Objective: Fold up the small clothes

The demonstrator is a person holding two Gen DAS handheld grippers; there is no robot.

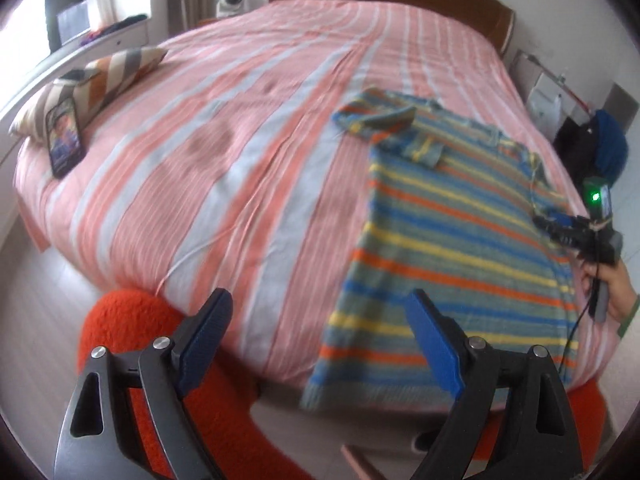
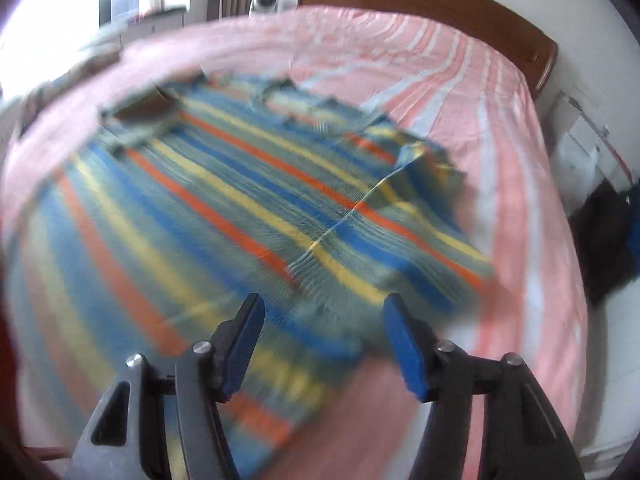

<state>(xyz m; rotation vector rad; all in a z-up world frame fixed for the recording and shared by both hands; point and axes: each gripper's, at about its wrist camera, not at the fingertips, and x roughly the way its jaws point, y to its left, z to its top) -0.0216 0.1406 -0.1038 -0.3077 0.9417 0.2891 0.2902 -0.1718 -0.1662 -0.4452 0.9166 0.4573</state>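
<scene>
My left gripper (image 1: pixel 318 344) spread wide and empty above the bed's near edge, my right gripper (image 2: pixel 324 344) partly spread, holding nothing, striped shirt (image 1: pixel 452 248) flat on the bed (image 1: pixel 224 128) toward its right edge, hem overhanging the near edge, one sleeve folded in

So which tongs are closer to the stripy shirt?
Right. The right tongs hang open just over the stripy shirt, near its side edge. The left tongs are open too, back from the bed's near edge, beside the shirt's hem.
</scene>
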